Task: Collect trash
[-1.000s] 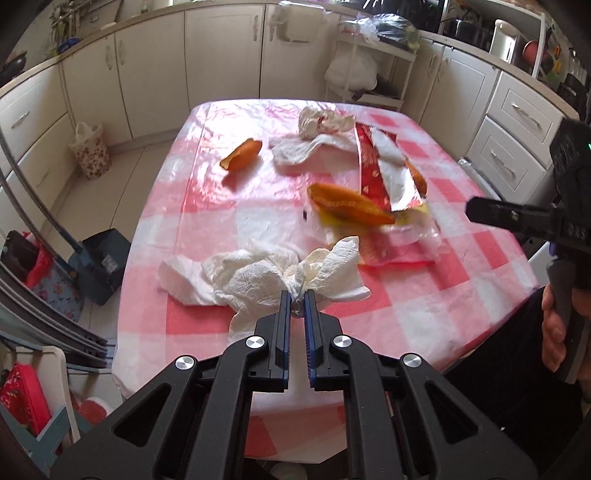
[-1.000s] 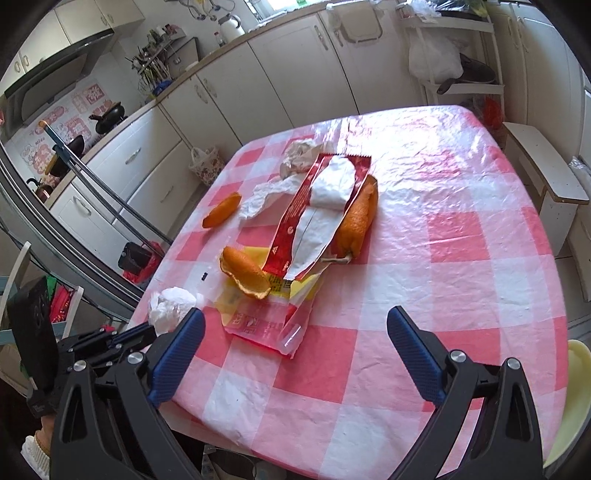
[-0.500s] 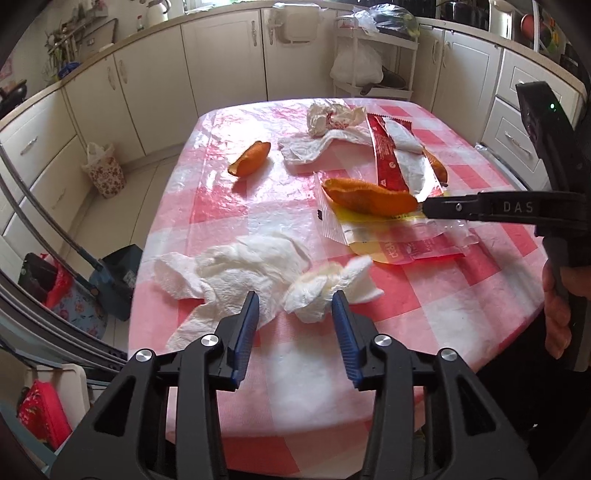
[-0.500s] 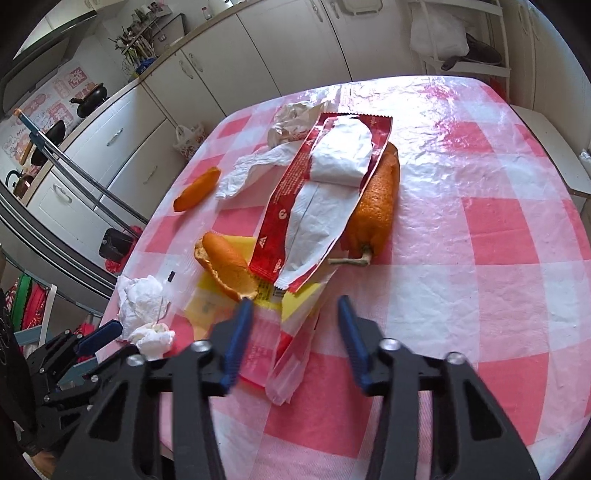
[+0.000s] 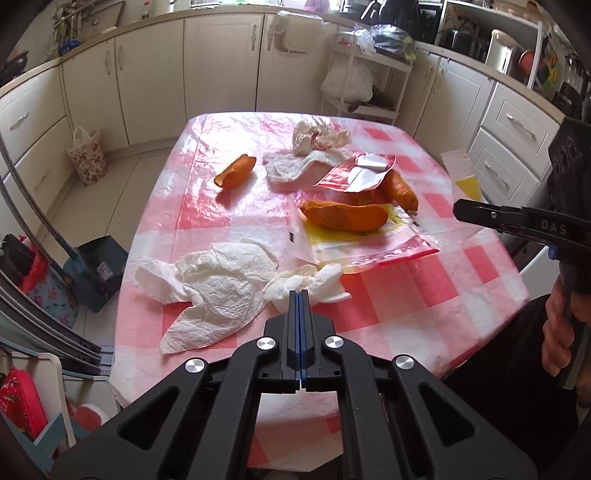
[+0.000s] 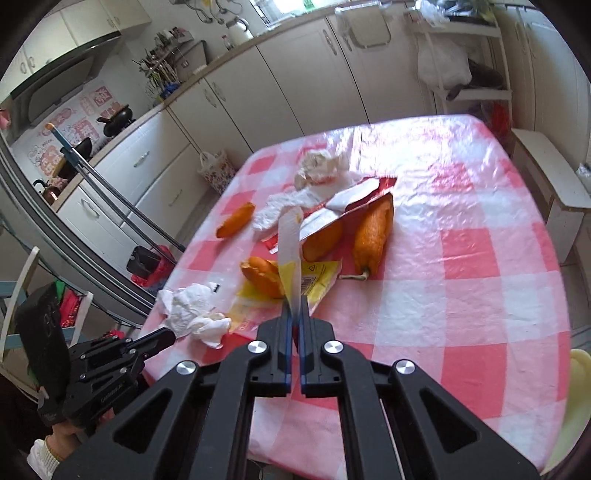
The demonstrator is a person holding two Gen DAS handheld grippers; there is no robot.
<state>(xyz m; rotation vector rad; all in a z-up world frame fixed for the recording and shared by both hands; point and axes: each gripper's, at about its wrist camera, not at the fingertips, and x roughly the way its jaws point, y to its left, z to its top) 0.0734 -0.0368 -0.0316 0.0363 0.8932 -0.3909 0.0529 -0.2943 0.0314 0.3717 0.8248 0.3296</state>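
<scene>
Both our grippers have just closed — left gripper (image 5: 299,295) pinching the crumpled tissue (image 5: 306,286) at six o'clock, right gripper (image 6: 294,312) clamping the clear plastic wrapper (image 6: 290,254) — so lifting can begin.

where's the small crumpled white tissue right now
In the left wrist view, the small crumpled white tissue lies near the table's front edge, at the shut left gripper's tips, between the big white paper towel and the clear plastic bag.

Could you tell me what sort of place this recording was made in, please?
It looks like a home kitchen. Cream cabinets run under a worktop along the walls, a kettle stands on the counter, and pans sit on a hob beneath an extractor hood. A dining table in a checked cloth stands in the middle.
</scene>
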